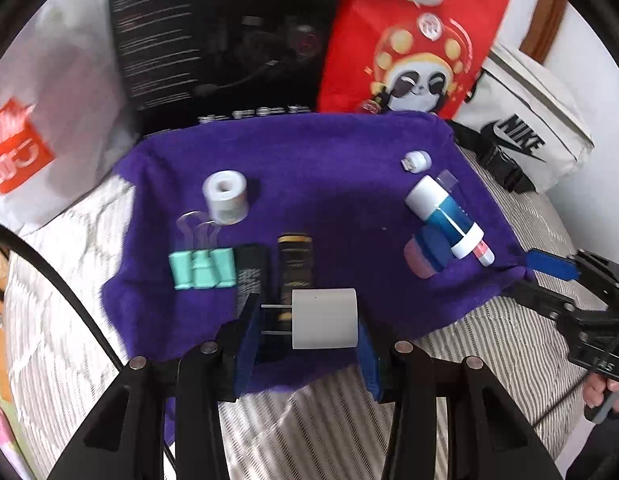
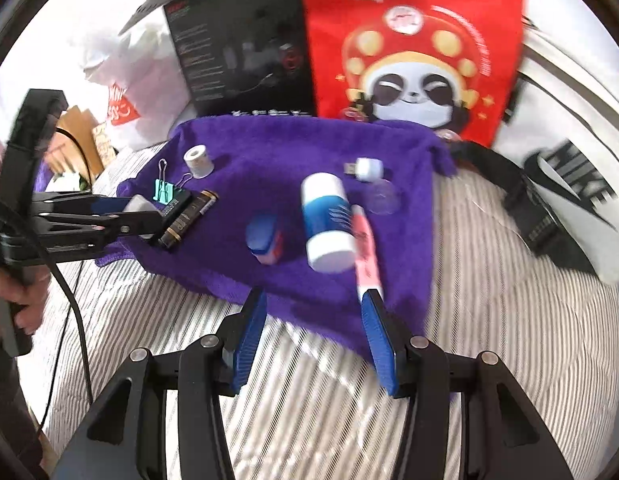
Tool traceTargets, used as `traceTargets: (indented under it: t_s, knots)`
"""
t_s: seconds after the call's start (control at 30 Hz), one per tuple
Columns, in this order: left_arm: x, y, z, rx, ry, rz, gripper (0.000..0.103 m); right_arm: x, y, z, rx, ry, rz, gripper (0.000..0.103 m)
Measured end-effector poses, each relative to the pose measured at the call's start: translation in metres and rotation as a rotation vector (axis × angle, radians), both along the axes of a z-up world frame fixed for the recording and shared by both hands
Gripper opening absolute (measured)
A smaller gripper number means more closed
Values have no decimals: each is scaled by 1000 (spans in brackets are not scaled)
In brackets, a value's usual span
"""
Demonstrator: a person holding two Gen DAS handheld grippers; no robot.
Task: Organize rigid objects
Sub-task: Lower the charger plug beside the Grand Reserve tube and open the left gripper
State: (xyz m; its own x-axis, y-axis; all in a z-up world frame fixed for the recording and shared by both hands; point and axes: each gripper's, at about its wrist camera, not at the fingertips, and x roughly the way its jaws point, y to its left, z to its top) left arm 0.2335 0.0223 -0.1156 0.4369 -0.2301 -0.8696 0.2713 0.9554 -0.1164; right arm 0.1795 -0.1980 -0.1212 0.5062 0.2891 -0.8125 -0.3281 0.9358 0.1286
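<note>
left gripper (image 1: 305, 322) jaws clamped on one white plug (image 1: 324, 319); right gripper (image 2: 313, 334) jaws apart, empty

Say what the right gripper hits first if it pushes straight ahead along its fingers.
Probably the purple towel: the open right gripper aims between the blue-and-pink eraser and the white-capped blue tube. The pink pen lies by the right finger and might get clipped. Depth is uncertain.

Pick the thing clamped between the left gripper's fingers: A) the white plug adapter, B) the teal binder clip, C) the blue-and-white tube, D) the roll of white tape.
A: the left gripper is shut on the white plug adapter, prongs sideways, while the other three lie on the purple cloth.
</note>
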Motion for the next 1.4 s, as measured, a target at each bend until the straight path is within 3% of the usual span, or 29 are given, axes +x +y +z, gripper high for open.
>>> traceTargets:
  t_s: [0.43,0.7,0.97,1.07,1.2,1.27,1.4]
  knots:
    - [26,-50,-25,43,31,-99,41,-24,-34,1,20,20,-77,49]
    - [24,-65,-33,137,5,-113,42,-26,-35,1,38,29,-81,49]
    - [20,-63,-33,133,-12,-91,42,-32,-37,-1,51,47,-85,50]
    - [20,-63,-33,129,4,-86,52,-35,-38,2,50,40,-83,50]
    - [18,-62,-32,111,22,-68,55,-39,-41,8,53,26,-88,52]
    - [13,-61,-28,100,25,-70,62,-42,-42,13,54,14,-95,58]
    - [3,-63,-17,147,0,-68,73,-48,-43,20,59,-2,-100,62]
